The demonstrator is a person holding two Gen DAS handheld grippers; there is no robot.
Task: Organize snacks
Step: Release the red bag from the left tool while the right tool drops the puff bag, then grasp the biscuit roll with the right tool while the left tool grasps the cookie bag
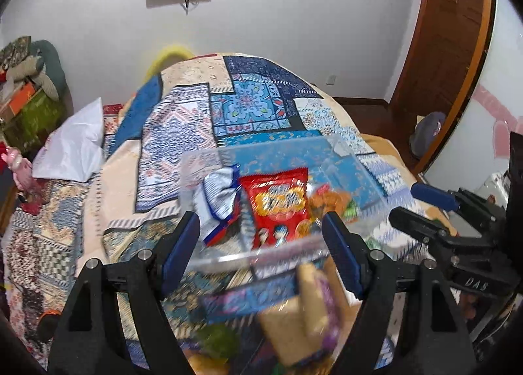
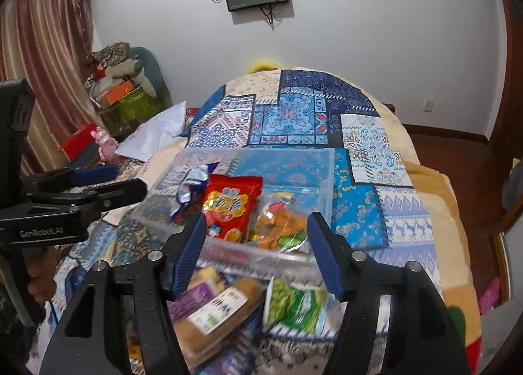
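A clear plastic box (image 1: pixel 346 159) (image 2: pixel 327 175) sits on the patterned bedspread. Inside lie a red snack bag (image 1: pixel 278 202) (image 2: pixel 228 205), a blue-and-white wrapped packet (image 1: pixel 217 193) (image 2: pixel 193 184) and a clear bag of orange snacks (image 1: pixel 330 200) (image 2: pixel 281 221). In front of the box lie a tan biscuit pack with purple label (image 1: pixel 304 306) (image 2: pixel 212 309) and a green pea packet (image 2: pixel 294 303). My left gripper (image 1: pixel 261 247) is open and empty just before the box's near wall. My right gripper (image 2: pixel 256 252) is open and empty above the same wall.
The patchwork bedspread (image 1: pixel 251 107) (image 2: pixel 287 113) covers the bed. A white bag (image 1: pixel 75 146) (image 2: pixel 157 133) lies at the left. Stacked boxes and plush toys (image 2: pixel 124 87) stand by the wall. A wooden door (image 1: pixel 441 38) is at the right.
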